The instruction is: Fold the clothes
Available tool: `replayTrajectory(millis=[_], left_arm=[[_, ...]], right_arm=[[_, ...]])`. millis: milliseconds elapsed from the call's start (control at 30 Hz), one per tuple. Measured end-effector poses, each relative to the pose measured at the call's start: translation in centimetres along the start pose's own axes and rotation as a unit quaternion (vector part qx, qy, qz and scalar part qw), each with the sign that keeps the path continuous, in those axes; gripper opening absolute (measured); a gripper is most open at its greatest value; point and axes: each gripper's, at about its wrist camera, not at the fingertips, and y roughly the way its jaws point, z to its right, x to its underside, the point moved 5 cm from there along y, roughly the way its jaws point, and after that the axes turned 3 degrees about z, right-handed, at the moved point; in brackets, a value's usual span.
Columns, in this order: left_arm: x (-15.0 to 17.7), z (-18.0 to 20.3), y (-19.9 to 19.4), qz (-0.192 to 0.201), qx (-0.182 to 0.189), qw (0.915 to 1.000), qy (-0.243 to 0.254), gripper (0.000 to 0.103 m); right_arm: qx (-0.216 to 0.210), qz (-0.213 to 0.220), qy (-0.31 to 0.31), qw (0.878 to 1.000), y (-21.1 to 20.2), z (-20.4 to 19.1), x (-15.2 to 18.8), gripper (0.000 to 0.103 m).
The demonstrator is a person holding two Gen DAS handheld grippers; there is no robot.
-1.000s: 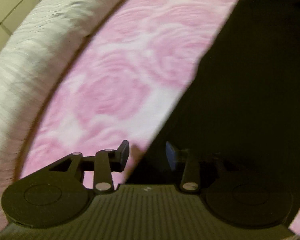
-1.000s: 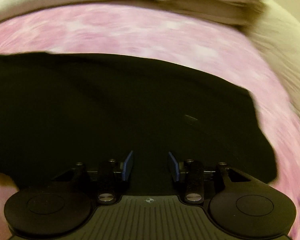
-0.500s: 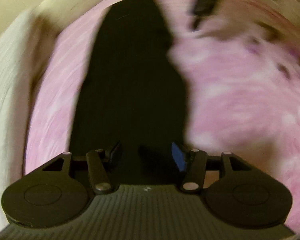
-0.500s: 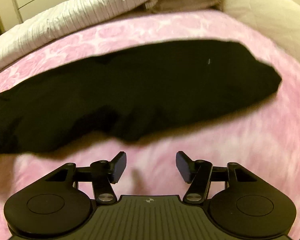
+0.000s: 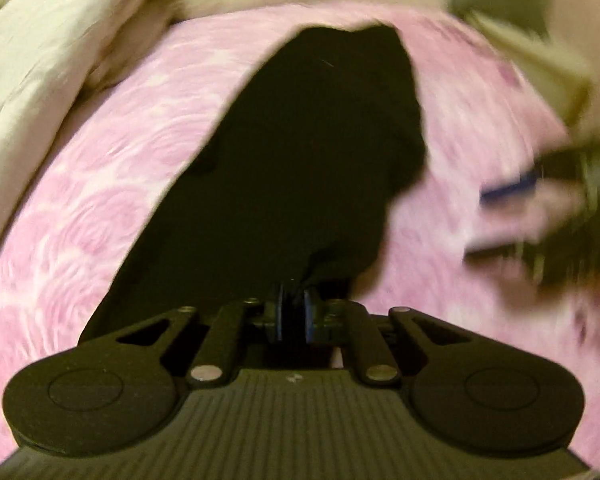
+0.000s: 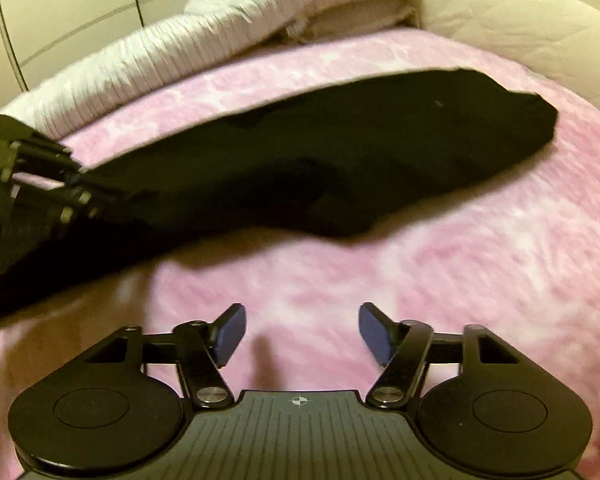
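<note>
We pinch black garment [image 5: 300, 152] edge in closing left tool [image 5: 293, 316]; right tool [image 6: 302, 330] opening, empty over pink bed [image 6: 420, 280]. Cloth limp, light; we'd grab opposite hem.

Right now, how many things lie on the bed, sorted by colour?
Black: 1, the black garment
Pink: 1, the pink rose-patterned blanket
White or cream: 2, the ribbed white quilt and the folded cream bedding
Total: 4
</note>
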Motion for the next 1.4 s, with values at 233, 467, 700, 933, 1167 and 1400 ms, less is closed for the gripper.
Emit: replayTrajectory(millis=[233,467,700,933,1167,1400], left_arm=[[-1.2,-2.3,1.3,-0.005,-0.024,0.9996,0.014,0.008],[-0.9,-3.0,3.1,-0.013,-0.035,0.999,0.026,0.008],[0.0,-1.4,2.6,-0.01,-0.033,0.9961,0.082,0.009],[1.8,3.4,2.7,0.002,-0.028,0.9798,0.198,0.039],[2.3,4.9,4.0,-0.007,-0.068,0.9638,0.258,0.034],[4.0,7.0,3.9,-0.008,-0.054,0.9491,0.31,0.034]], right_arm=[[0.005,0.057,-0.06,0.997,2.8,-3.6,-2.8,0.075],[0.067,0.097,-0.191,0.975,6.9,-5.9,-3.8,0.079],[0.191,0.089,-0.219,0.953,9.0,-0.8,-3.7,0.08],[0.219,0.088,-0.274,0.932,9.6,1.1,-3.2,0.083],[0.229,0.026,-0.358,0.905,9.3,2.6,-3.5,0.083],[0.198,-0.091,-0.373,0.902,6.7,3.6,-2.9,0.083]])
